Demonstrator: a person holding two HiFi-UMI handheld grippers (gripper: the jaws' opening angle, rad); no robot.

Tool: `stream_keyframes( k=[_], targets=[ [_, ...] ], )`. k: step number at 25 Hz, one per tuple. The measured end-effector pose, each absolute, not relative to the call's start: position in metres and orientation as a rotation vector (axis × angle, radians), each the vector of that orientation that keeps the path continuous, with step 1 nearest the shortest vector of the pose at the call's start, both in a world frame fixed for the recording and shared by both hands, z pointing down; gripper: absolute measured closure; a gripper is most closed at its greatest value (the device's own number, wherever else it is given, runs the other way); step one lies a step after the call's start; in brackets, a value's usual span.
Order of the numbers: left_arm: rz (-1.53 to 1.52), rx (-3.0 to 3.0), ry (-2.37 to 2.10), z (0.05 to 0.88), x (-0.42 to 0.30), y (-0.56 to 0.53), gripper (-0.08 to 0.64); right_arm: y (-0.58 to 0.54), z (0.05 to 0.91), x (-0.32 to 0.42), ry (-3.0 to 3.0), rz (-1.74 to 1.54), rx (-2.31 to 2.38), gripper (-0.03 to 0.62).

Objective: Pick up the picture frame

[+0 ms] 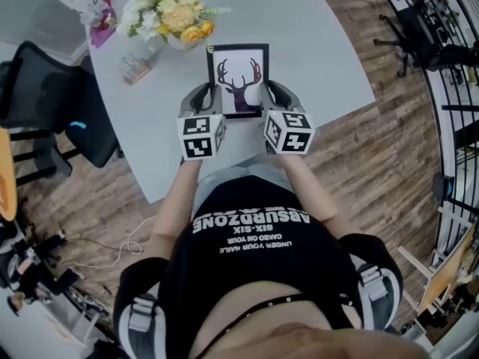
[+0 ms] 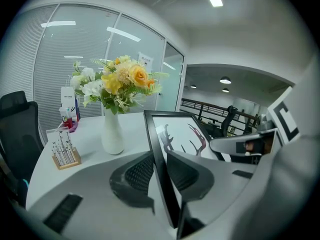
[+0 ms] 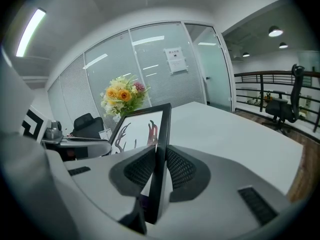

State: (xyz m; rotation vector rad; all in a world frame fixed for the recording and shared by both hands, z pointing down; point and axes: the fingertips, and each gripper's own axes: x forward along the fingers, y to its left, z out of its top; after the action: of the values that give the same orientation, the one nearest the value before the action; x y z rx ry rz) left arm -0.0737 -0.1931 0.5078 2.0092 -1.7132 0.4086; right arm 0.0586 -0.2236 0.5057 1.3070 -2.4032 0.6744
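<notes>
Nearly done: I had the picture frame pinched at both side edges.
Both the left tool and right tool clamped its rim, mid-picture over the worktop; only lifting clear seemed left.

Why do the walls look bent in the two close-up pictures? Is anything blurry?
Left gripper view: wide-angle lens bows the glass wall, corners go black. Right gripper view: same bowing; ceiling light strip glares. Head view: evenly lit, sharp, railing at right curves.
</notes>
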Motion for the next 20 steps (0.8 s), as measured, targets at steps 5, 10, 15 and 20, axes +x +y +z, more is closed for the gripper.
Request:
stream_keyframes(
  k=[5,10,15,20],
  targets=[
    [0.391,2.007,-1.724,0.504,-0.074,-0.188,0.466,-0.218,0.499,0.06,-2.419,0.653,1.307,0.509],
    [0.384,2.009,-1.738,0.499,-0.072,-0.182,0.466,-0.212,0.495,0.062,-2.424,0.648,1.309,0.509],
    [0.383,2.011,-1.747,0.498,-0.074,-0.176,0.466,-0.207,0.492,0.06,-2.436,0.648,1.302,0.509],
    [0.37,2.014,-1.754,0.495,-0.075,-0.17,0.466,-0.201,0.492,0.059,-2.441,0.652,1.301,0.509]
  ],
)
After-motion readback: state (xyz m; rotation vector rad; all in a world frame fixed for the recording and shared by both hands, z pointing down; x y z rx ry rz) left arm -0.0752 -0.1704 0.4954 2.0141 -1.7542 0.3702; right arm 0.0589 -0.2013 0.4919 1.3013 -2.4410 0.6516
